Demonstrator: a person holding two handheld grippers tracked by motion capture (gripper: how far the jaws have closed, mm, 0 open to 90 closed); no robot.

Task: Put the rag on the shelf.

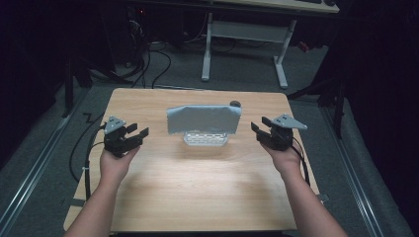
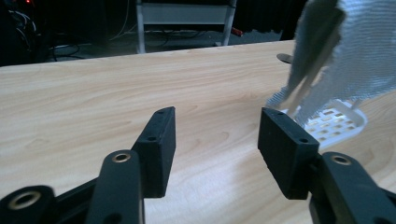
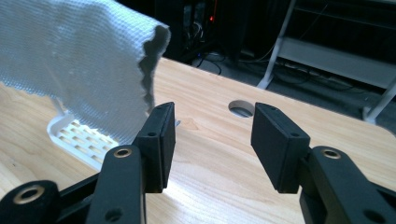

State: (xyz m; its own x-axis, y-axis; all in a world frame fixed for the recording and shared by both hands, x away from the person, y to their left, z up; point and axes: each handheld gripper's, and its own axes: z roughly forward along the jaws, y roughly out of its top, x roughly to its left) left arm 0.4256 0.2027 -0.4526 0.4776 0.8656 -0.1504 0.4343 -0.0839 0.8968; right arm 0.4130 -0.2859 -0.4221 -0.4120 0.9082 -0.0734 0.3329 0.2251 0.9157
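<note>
A cloth (image 1: 204, 119) is hanging over a white rack (image 1: 205, 138) mid-desk (image 1: 197, 197). Left tool (image 1: 139, 133) and right tool (image 1: 257, 129) are flanking the rack, both gaping wide, holding nothing (work seemingly not yet begun); grabbing the cloth is still ahead.

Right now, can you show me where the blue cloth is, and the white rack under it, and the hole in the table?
blue cloth (image 1: 203, 118), high view, middle of its hanging face.
white rack (image 1: 206, 139), high view, its slotted base.
hole in the table (image 3: 241, 108), right gripper view, its opening.
</note>
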